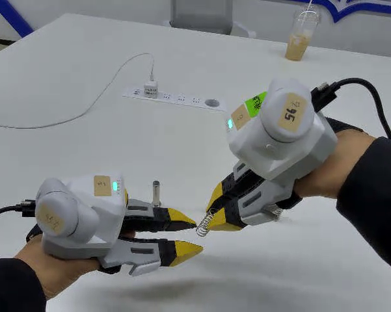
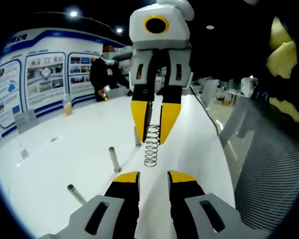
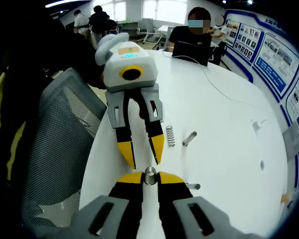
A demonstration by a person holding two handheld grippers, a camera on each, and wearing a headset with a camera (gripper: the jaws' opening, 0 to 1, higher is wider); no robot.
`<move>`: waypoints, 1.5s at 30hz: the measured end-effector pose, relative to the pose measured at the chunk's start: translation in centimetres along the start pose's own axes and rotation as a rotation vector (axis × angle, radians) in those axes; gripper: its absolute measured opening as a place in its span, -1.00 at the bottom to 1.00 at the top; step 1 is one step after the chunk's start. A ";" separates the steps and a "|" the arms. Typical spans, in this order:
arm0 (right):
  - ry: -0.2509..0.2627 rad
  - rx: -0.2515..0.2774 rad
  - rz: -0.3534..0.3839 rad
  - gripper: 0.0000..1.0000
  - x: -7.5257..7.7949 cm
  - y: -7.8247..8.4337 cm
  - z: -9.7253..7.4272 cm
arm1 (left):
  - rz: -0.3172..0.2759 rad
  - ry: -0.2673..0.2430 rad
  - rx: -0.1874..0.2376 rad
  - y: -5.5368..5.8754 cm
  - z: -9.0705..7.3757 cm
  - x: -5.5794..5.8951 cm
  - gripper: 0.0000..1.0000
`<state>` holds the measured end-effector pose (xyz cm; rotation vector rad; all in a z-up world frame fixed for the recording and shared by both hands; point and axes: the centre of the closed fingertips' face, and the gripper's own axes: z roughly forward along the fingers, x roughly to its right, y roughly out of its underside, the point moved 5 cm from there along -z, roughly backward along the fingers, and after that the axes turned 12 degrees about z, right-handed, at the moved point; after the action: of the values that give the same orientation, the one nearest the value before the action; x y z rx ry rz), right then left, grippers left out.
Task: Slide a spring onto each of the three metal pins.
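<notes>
Coiled wire spring [image 1: 203, 224] pinched between yellow-tipped jaws of right hand-held gripper [image 1: 215, 213], over smooth white bench [image 1: 84, 143]; left hand-held gripper [image 1: 194, 234] spread, facing it; cylindrical metal pin [image 1: 156, 193] upright nearby.

Office meeting room: long white table [image 1: 84, 149], power strip [image 1: 175, 99], mesh chair [image 3: 54, 149], wall info boards [image 2: 45, 74].
</notes>
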<state>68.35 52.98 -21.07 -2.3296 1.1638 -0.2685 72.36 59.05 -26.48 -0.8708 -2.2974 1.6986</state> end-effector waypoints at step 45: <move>0.111 -0.144 0.036 -0.76 7.7 0.6 -0.8 | -0.092 -0.116 -0.028 1.8 -3.5 -0.5 -0.26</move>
<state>72.30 46.33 -21.12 -2.4414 1.3173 -0.3139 75.01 61.98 -26.86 -0.6764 -2.4008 1.7248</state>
